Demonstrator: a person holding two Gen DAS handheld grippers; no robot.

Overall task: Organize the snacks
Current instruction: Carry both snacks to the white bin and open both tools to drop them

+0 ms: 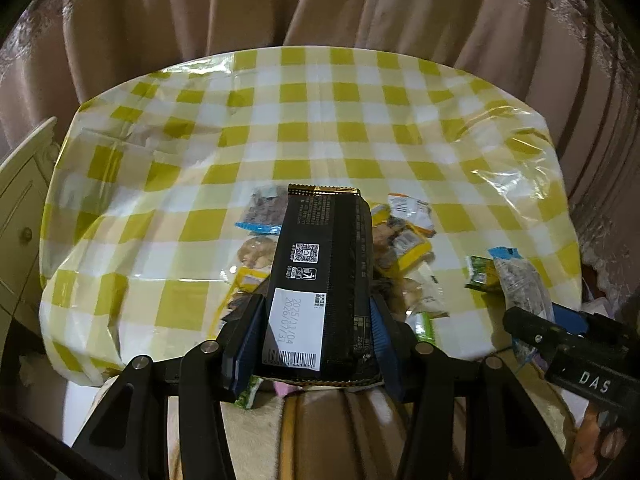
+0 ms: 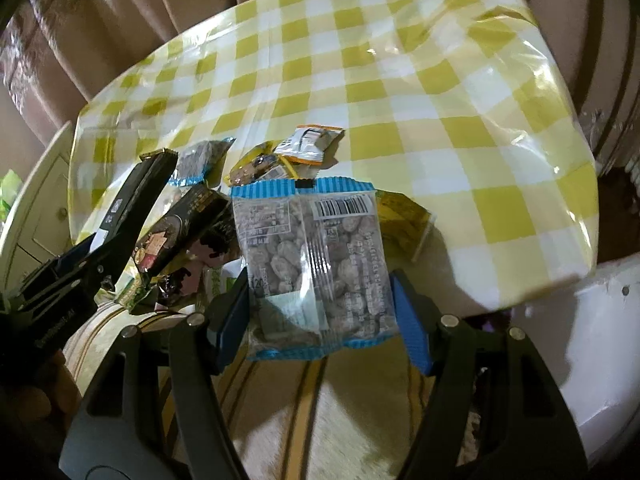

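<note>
My left gripper [image 1: 316, 320] is shut on a long black snack packet [image 1: 320, 264] with a white date label, held above the near edge of the table. In the right wrist view the same packet [image 2: 136, 196] sticks up from the left gripper [image 2: 86, 254]. My right gripper [image 2: 320, 292] is shut on a clear packet of nuts with blue ends [image 2: 316, 256], also lifted off the table. That packet [image 1: 520, 280] and the right gripper [image 1: 556, 330] show at the right of the left wrist view. A pile of mixed snack packets [image 1: 404, 240] [image 2: 260, 164] lies on the table beneath both.
The round table has a glossy yellow-and-white checked cloth [image 1: 320, 120] [image 2: 440, 100]. Brown curtains [image 1: 320, 0] hang behind it. A cream cabinet [image 1: 20, 208] stands at the left. A striped cushion [image 2: 320, 400] lies below the grippers.
</note>
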